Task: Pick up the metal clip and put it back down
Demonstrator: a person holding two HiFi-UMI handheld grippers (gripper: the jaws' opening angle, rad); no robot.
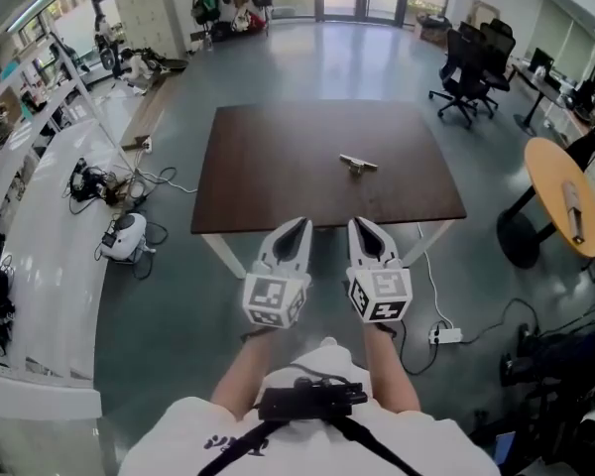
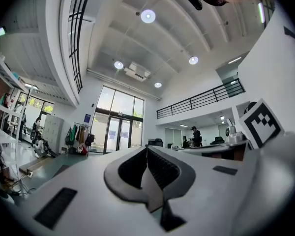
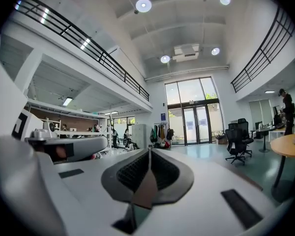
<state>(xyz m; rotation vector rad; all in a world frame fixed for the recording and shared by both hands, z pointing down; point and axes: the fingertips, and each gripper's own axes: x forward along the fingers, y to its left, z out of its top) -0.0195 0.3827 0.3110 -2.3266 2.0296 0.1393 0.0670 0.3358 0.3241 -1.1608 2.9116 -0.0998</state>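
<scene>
- The grey floor (image 1: 307, 58) is shiny and fills most of the big room.
- A long white counter (image 1: 40, 266) runs down the left side, with wires and small things on it.
- A dark brown table (image 1: 278, 186) with white legs stands in the middle. It is square, and its top holds just one small thing.
- A round yellow table (image 1: 560, 191) stands at the right, apart from the brown one.
- Black office chairs (image 1: 466, 62) on wheels stand far back on the right.
- The person is at the bottom of the head view, in a white shirt, with both bare arms (image 1: 248, 375) reaching forward.
- The left gripper (image 1: 299, 223) is white and points at the near edge of the brown table. Its jaws are pressed together, and nothing is between them.
- The right gripper (image 1: 360, 223) is just beside it and points the same way. Its jaws are pressed together too, and they hold nothing.
- A round white machine (image 1: 127, 236) sits on the floor by the counter, with wires around it.
- A white power strip (image 1: 444, 335) lies on the floor near the table's right leg.
- The metal clip (image 1: 358, 164) lies flat on the brown table, a bit right of the middle. It is well apart from both grippers, and nothing touches it.
</scene>
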